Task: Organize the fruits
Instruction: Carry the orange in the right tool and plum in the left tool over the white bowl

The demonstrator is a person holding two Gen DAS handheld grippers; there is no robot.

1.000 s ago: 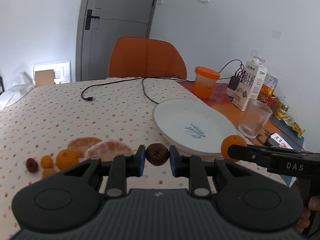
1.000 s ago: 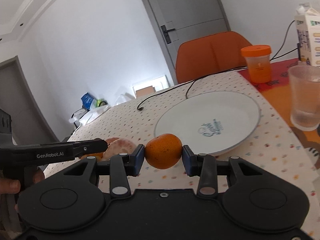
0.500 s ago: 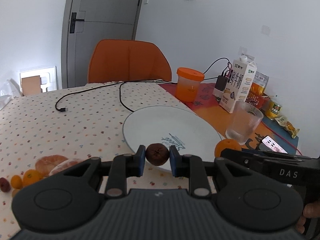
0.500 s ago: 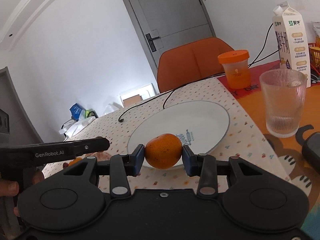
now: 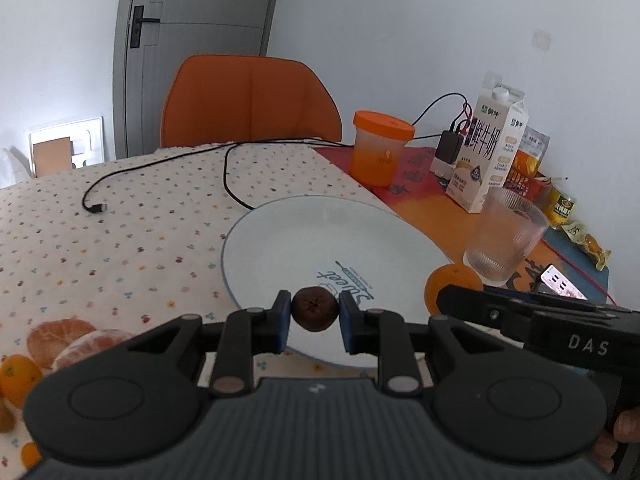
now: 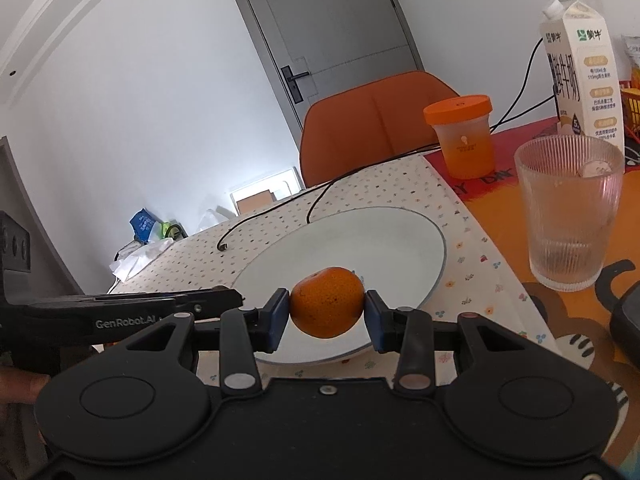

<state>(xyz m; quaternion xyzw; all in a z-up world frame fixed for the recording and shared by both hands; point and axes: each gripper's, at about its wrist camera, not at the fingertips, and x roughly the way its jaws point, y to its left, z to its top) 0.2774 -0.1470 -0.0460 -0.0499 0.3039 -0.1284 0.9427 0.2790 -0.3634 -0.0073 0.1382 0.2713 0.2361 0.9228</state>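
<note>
Fruits are in both our grippers at once: the left gripper (image 5: pixel 314 314) is clamped on a small dark brown fruit (image 5: pixel 313 309) (too small to name for certain), and the right gripper (image 6: pixel 326 314) pinches a mandarin (image 6: pixel 327 302) between its blue pads. In each wrist view the held fruit sits at the near edge of the white plate (image 5: pixel 280 240), around the 6 o'clock part of its rim, and it looks to hang above the plate, not yet set down. We judge the plate to be the collecting spot and this to be the carry-in step.

More fruit waits on the dotted tablecloth (image 5: pixel 120 240) at the plate's 8 o'clock: peeled citrus pieces (image 5: pixel 76 340) and some small orange fruits (image 5: pixel 18 376).

What could go wrong from here:
- Both fruits are round, so if we open the jaws while they are high, they may roll across the shallow plate and off its rim.
- The two grippers are close together; in the left wrist view the right one crosses just beside our own, so a careless inward move could knock them.
- A ribbed glass (image 6: pixel 570 216) stands just beside the plate at its 3 o'clock, near the right gripper, and a wide swing would tip it.
- A black cable (image 5: pixel 228 176) runs to the plate's 12 o'clock edge and could snag.
</note>
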